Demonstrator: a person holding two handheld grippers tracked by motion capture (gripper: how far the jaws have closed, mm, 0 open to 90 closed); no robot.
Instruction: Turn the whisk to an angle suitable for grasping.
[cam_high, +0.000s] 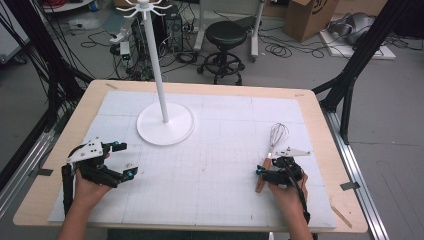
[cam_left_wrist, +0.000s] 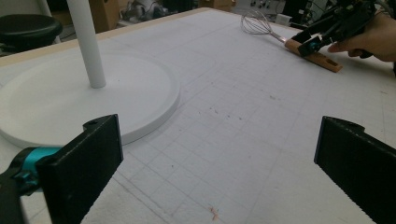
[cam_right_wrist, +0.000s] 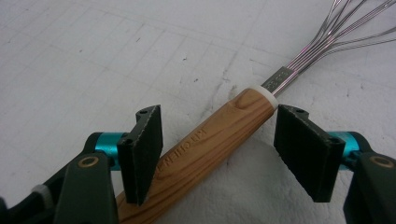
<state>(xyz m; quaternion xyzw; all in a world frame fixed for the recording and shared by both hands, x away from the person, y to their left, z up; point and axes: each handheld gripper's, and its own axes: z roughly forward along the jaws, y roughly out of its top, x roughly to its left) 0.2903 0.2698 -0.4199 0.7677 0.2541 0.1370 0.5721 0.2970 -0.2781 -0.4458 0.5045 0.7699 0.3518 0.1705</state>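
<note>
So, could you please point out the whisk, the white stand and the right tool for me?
whisk (cam_right_wrist: 210, 140): right gripper view, on its wooden handle.
white stand (cam_high: 165, 125): high view, on its round base.
right tool (cam_right_wrist: 217, 149): right gripper view, midway between its two black jaws, which straddle the handle.

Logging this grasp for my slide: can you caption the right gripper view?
Right tongs open astride the wooden handle of a wire whisk lying on the white gridded mat.

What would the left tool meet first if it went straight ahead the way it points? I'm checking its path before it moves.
Probably bare table mat: the left tool points over open mat, with the white stand base just left of its line. Depth is uncertain.
</note>
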